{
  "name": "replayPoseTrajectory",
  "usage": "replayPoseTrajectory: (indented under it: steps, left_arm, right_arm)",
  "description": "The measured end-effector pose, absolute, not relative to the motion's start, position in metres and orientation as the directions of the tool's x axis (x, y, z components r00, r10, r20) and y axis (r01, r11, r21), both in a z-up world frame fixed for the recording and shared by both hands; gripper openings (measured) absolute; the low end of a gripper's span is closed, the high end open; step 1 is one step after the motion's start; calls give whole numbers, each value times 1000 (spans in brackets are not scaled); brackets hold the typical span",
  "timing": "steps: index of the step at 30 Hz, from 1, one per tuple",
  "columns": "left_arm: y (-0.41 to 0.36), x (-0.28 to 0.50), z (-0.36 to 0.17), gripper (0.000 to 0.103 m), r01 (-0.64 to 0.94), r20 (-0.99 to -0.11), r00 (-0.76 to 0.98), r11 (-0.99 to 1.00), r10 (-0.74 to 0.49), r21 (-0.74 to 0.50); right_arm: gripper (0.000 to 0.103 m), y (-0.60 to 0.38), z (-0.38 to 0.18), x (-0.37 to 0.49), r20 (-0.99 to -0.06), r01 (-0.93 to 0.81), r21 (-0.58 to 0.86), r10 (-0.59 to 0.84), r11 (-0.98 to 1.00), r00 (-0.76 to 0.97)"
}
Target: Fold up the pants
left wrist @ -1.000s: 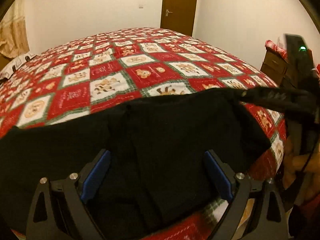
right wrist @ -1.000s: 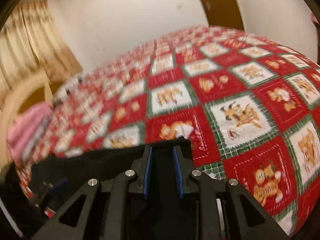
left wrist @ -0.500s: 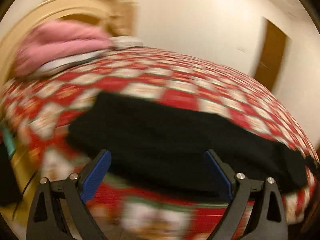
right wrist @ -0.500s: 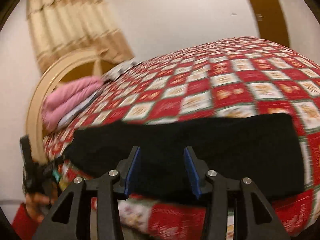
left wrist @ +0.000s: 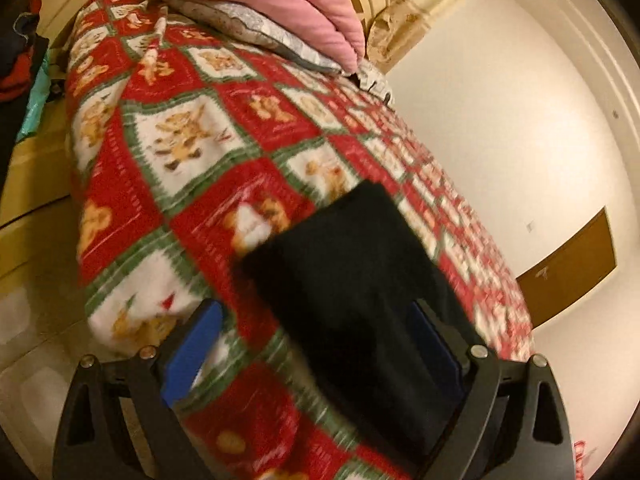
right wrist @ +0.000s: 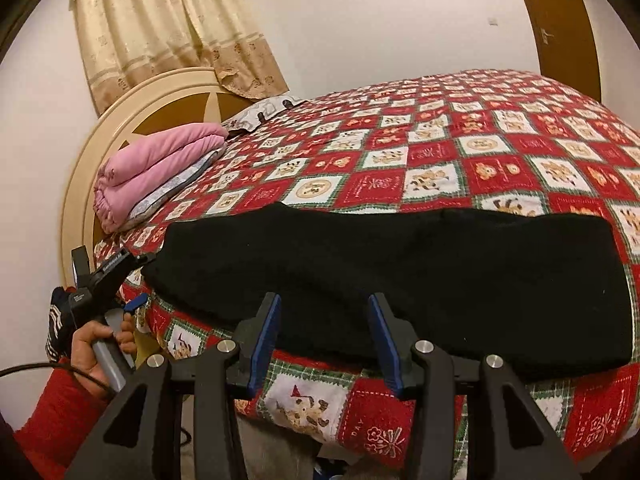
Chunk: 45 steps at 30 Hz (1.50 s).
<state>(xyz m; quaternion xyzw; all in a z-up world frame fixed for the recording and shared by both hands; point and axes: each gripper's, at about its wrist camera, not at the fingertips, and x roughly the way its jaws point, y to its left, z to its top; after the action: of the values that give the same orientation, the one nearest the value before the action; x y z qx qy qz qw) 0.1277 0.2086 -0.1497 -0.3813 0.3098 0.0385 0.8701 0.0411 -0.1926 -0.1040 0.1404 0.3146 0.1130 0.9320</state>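
Pants lie flat along near bed edge. My right tool hovers just short, jaws just widened, empty. My left tool rolled sideways at pants' end, jaws wide, gripping nothing.

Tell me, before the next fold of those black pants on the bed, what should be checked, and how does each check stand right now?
1. Pants lie as one long strip near the edge of the bed: ok.
2. Right gripper is open with nothing between its pads, having just opened: ok.
3. Left gripper is open, at the strip's end by the headboard: ok.
4. Left gripper has hold of that end: not ok, its pads stand clear of the cloth.
5. Pink blanket lies clear of the pants: ok.
6. Layers lie smooth: cannot tell, the cloth is too dark.
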Motion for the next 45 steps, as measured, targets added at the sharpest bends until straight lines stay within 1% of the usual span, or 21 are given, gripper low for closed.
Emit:
replayPoseTrajectory:
  steps: [1, 2, 4, 5, 6, 9, 13, 15, 18, 19, 22, 26, 29, 32, 34, 37, 39, 40, 41, 43, 45]
  left_arm:
    - [210, 133, -150, 92, -302, -565, 806, 700, -175, -647]
    - [211, 137, -151, 87, -312, -571, 802, 692, -174, -651]
    - [217, 135, -150, 66, -310, -556, 812, 676, -176, -668]
    - [218, 131, -150, 40, -288, -538, 819, 670, -197, -684]
    - [218, 130, -152, 29, -281, -538, 816, 668, -211, -689]
    - [215, 125, -155, 25, -265, -529, 822, 680, -211, -683]
    - [207, 125, -142, 23, -245, -525, 832, 728, -182, -640]
    - [204, 125, -129, 22, -232, -513, 842, 745, -168, -625]
    - [178, 122, -93, 22, -132, -463, 873, 837, -156, -531]
    - [163, 119, -80, 22, -77, -436, 884, 868, -168, -490]
    - [110, 110, -49, 21, 119, -364, 889, 909, -277, -400]
    - [21, 99, -32, 21, 376, -341, 819, 881, -461, -288]
    - [-34, 89, -38, 21, 501, -372, 744, 831, -556, -240]
    - [-78, 85, -53, 21, 592, -420, 669, 781, -614, -199]
    - [-99, 76, -65, 21, 631, -452, 641, 761, -620, -148]
    - [-119, 64, -87, 21, 654, -507, 631, 754, -588, -61]
    - [-120, 64, -94, 21, 657, -525, 627, 753, -576, -43]
    - [-117, 63, -94, 21, 655, -526, 626, 754, -576, -46]
    - [-115, 61, -95, 21, 654, -527, 624, 755, -577, -53]
    - [-110, 61, -94, 21, 651, -522, 621, 756, -585, -73]
    - [-115, 57, -95, 21, 649, -509, 628, 757, -589, -75]
  right_arm:
    - [47, -193, -104, 42, -556, -120, 337, 300, 934, 775]
    - [47, -193, -105, 42, -557, -117, 339, 300, 933, 774]
    - [47, -194, -105, 42, -556, -117, 341, 301, 933, 775]
    - [47, -194, -106, 41, -555, -117, 343, 302, 932, 775]
    - [47, -195, -106, 42, -556, -118, 345, 304, 931, 774]
    - [47, -198, -109, 43, -563, -109, 357, 307, 928, 767]
    - [47, -212, -110, 42, -555, -70, 393, 297, 917, 777]
    - [47, -222, -107, 41, -544, -39, 407, 276, 913, 792]
    - [47, -252, -99, 41, -519, 22, 451, 242, 892, 820]
    - [47, -259, -97, 42, -515, 34, 461, 236, 887, 824]
    - [47, -290, -93, 41, -504, 87, 495, 203, 865, 839]
    - [47, -328, -95, 39, -510, 142, 532, 182, 835, 841]
    - [47, -347, -101, 35, -516, 177, 552, 167, 815, 840]
    - [47, -361, -111, 34, -519, 197, 599, 190, 776, 834]
    - [48, -365, -117, 35, -514, 190, 629, 219, 754, 829]
    - [48, -364, -122, 40, -479, 137, 689, 306, 712, 822]
    - [55, -359, -120, 44, -450, 90, 717, 360, 691, 817]
    - [69, -356, -119, 46, -431, 63, 731, 387, 680, 815]
    - [80, -353, -117, 49, -403, 34, 751, 416, 660, 815]
    - [81, -350, -117, 60, -363, -1, 787, 465, 617, 808]
    - [81, -344, -119, 75, -350, -22, 814, 521, 580, 778]
